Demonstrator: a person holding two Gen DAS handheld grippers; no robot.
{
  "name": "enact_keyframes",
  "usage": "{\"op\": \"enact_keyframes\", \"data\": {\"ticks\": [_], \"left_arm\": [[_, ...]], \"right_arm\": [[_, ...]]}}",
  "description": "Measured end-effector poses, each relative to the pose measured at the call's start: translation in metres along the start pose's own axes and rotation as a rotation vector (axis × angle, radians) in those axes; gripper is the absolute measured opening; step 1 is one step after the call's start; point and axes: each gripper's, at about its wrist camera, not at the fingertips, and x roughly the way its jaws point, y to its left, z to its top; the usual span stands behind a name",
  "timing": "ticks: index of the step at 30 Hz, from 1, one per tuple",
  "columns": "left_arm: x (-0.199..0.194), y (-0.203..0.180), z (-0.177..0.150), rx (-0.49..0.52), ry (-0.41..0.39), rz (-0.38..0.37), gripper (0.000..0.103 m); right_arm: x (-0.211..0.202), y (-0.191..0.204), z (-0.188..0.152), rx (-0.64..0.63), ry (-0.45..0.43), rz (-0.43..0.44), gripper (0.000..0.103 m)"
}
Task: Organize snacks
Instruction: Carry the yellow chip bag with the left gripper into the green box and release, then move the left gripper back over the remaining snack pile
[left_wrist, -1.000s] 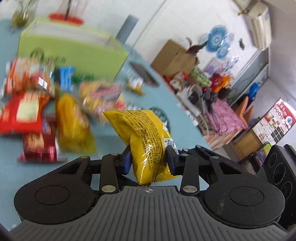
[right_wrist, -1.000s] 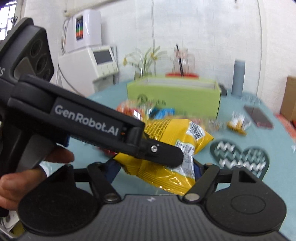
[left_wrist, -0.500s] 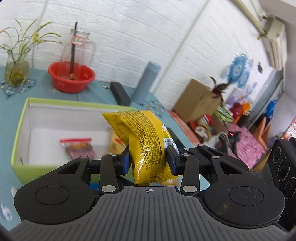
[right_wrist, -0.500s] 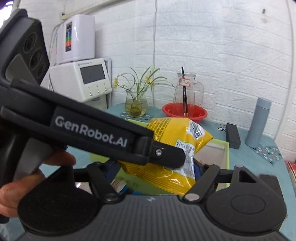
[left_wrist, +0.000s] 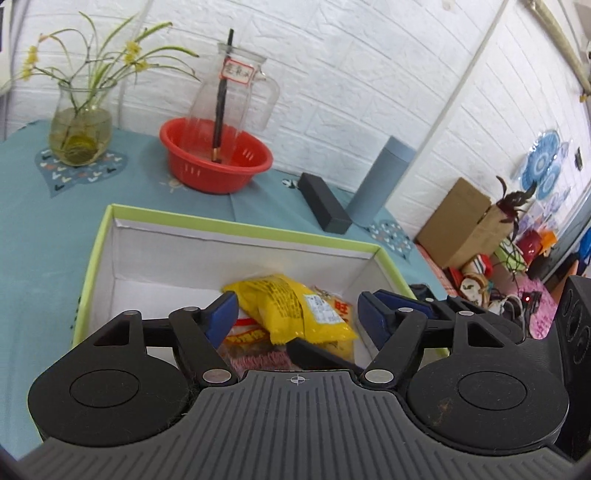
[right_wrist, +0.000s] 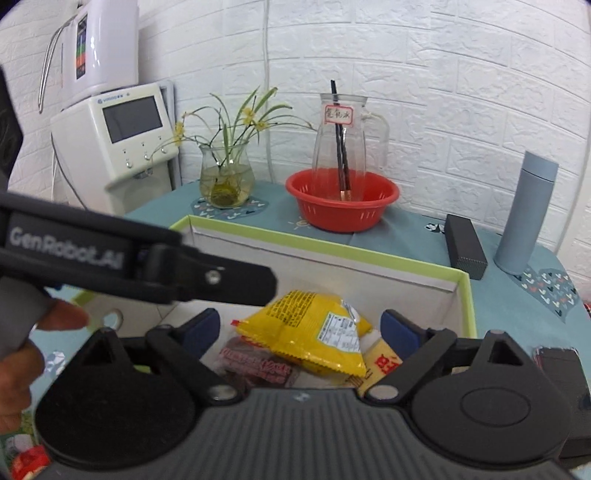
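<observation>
Left gripper sits low centre in the left wrist view, over the near edge of the green-rimmed box. Its jaws are opening, blue pads well apart, nothing pressed between them. The yellow snack bag lies below the gap, loose, inside the box toward its right end, resting on other packets: a dark red-patterned packet under its near edge and a pale packet with red print at its right.

Right gripper, low centre in the right wrist view, jaws also opening and standing wide; pads clear of the bag. Same yellow snack bag seen between them but lower, lying tilted on the dark red-patterned packet, with the pale packet with red print poking out at lower right. The left gripper's black arm crosses the left of this frame, a hand below it at the left edge.

Box interior white; far left part of its floor bare.

Behind the box, on the blue tablecloth: red basin holding a glass jug, vase with yellow flowers at upper left, black oblong case and grey flask right of centre. White appliance with a screen at upper left of the right wrist view.
</observation>
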Motion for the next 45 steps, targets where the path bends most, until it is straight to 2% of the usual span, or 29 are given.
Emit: {"op": "enact_keyframes", "data": {"ticks": [6, 12, 16, 19, 22, 25, 28, 36, 38, 45], "left_arm": [[-0.058, -0.022, -0.026, 0.005, -0.055, -0.015, 0.066], [-0.112, -0.052, -0.071, 0.048, -0.081, -0.015, 0.071], [-0.136, -0.065, -0.103, 0.050, -0.093, -0.030, 0.074], [-0.150, -0.068, -0.121, 0.012, -0.093, -0.057, 0.075], [-0.165, -0.066, -0.133, -0.022, -0.098, -0.080, 0.075], [-0.179, -0.063, -0.139, -0.040, -0.112, -0.080, 0.075], [-0.193, -0.059, -0.145, -0.050, -0.120, -0.067, 0.075], [-0.222, -0.044, -0.161, -0.082, -0.136, -0.048, 0.076], [-0.224, -0.041, -0.163, -0.091, -0.137, -0.050, 0.076], [-0.230, -0.038, -0.169, -0.096, -0.137, -0.057, 0.076]], "right_arm": [[-0.062, 0.014, -0.013, 0.016, -0.048, 0.001, 0.093], [-0.119, 0.024, -0.035, 0.084, -0.066, 0.032, 0.093], [-0.136, 0.031, -0.054, 0.134, -0.016, -0.029, 0.093], [-0.141, 0.035, -0.063, 0.155, 0.044, -0.086, 0.093], [-0.148, 0.036, -0.069, 0.201, 0.103, -0.071, 0.093], [-0.160, 0.039, -0.073, 0.226, 0.116, -0.046, 0.093], [-0.167, 0.041, -0.077, 0.271, 0.156, 0.007, 0.093], [-0.160, 0.040, -0.093, 0.490, 0.413, 0.252, 0.093], [-0.161, 0.041, -0.098, 0.527, 0.457, 0.274, 0.093], [-0.178, 0.036, -0.108, 0.610, 0.488, 0.403, 0.093]]}}
